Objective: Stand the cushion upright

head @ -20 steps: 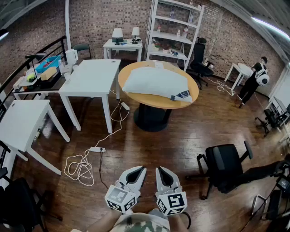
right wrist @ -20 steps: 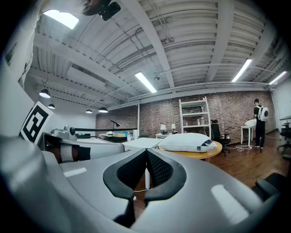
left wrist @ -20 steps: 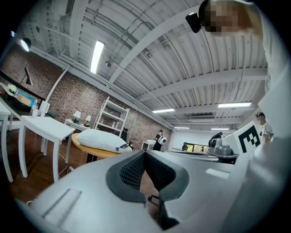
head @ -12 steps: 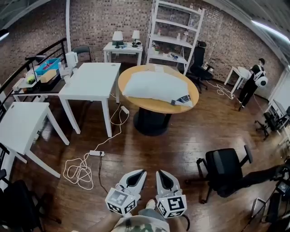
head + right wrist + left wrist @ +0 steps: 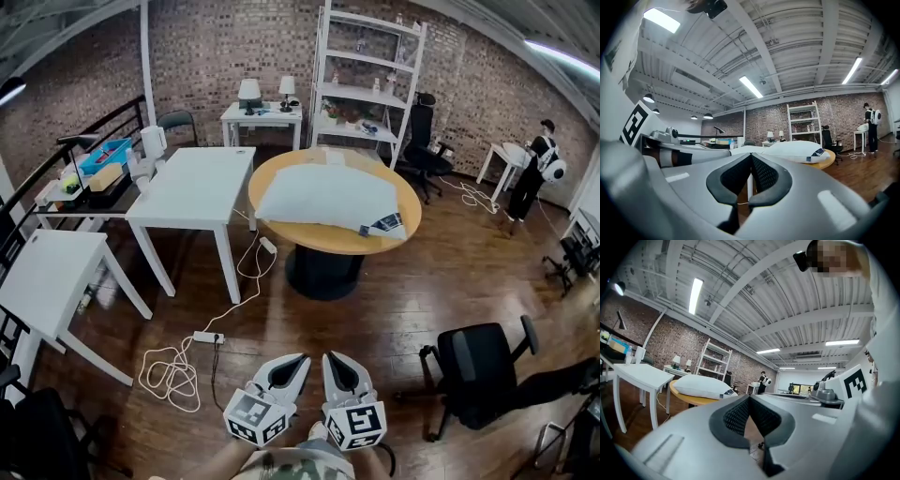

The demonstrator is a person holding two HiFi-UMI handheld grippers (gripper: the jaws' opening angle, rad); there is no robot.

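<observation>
While head view shows floor (image 5: 375, 309), cushion (image 5: 326, 195) flat, gripper views ceiling (image 5: 797, 47)

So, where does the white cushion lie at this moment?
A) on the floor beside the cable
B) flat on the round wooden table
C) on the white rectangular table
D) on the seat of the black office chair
B: the cushion lies flat on the round wooden table, not yet stood upright.
</observation>
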